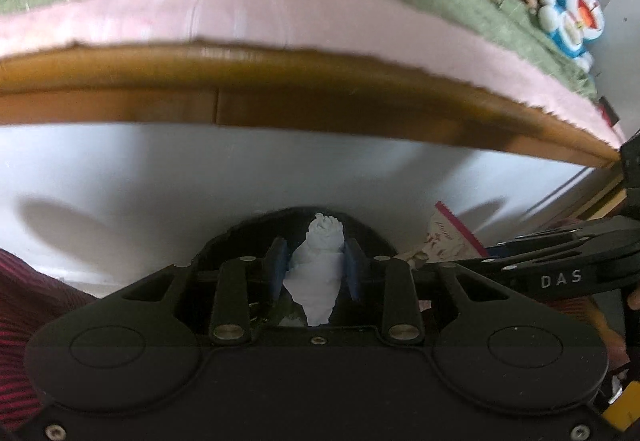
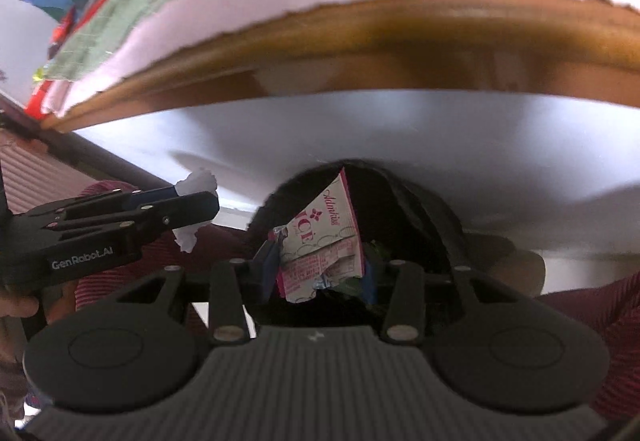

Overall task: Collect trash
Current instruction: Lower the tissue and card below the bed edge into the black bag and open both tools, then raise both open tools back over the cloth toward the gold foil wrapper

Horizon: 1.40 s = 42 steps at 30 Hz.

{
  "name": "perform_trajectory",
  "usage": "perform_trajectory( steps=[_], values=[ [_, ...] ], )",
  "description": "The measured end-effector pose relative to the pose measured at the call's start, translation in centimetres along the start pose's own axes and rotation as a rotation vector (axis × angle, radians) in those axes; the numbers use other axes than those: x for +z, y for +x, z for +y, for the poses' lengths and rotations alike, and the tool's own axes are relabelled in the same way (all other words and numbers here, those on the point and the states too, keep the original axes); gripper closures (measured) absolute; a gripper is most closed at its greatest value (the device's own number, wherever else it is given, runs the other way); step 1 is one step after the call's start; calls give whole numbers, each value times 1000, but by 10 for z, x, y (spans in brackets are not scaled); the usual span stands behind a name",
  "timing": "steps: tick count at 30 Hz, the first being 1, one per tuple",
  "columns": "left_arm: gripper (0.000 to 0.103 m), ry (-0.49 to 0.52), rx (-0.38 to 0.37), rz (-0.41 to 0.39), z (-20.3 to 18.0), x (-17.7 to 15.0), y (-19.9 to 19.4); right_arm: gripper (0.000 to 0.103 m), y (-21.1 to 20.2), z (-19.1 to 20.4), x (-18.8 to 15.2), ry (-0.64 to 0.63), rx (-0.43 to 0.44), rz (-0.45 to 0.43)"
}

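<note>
White tissue wad [image 1: 318,261] clamped in my left gripper [image 1: 316,267], pink-printed wrapper [image 2: 320,241] pinched in my right gripper [image 2: 320,265]: I release both squarely over black bin [image 2: 416,201].

Both handheld units were matte black. The left gripper [image 1: 316,267] had blue finger pads [image 1: 353,273], silver pivot pins, small screws and two round raised discs on a smooth housing; its side read "GenRobot.AI". The right gripper [image 2: 320,267] had a ribbed grey top plate; its side read "DAS". The person wore dark red ribbed fabric [image 2: 608,325].
</note>
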<state>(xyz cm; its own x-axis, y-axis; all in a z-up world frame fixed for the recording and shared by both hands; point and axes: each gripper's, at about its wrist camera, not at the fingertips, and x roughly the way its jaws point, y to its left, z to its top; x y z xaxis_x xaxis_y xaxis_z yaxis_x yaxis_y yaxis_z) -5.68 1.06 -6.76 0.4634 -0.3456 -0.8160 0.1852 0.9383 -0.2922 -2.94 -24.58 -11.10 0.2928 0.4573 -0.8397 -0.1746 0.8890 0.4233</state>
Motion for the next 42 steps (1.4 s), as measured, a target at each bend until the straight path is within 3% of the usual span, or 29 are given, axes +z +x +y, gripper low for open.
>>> perform_trajectory(
  steps=[18, 25, 28, 34, 42],
  values=[
    [75, -60, 82, 97, 20, 0, 80, 52, 66, -6, 3, 35, -73, 72],
    [46, -51, 107, 104, 24, -4, 84, 31, 73, -2, 6, 16, -85, 56],
    [38, -56, 123, 103, 23, -6, 84, 28, 72, -2, 8, 16, -89, 50],
    [30, -50, 126, 86, 23, -5, 76, 25, 64, -4, 10, 18, -88, 31],
    [27, -38, 128, 66, 18, -1, 64, 23, 51, 4, 9, -12, -95, 3]
  ],
)
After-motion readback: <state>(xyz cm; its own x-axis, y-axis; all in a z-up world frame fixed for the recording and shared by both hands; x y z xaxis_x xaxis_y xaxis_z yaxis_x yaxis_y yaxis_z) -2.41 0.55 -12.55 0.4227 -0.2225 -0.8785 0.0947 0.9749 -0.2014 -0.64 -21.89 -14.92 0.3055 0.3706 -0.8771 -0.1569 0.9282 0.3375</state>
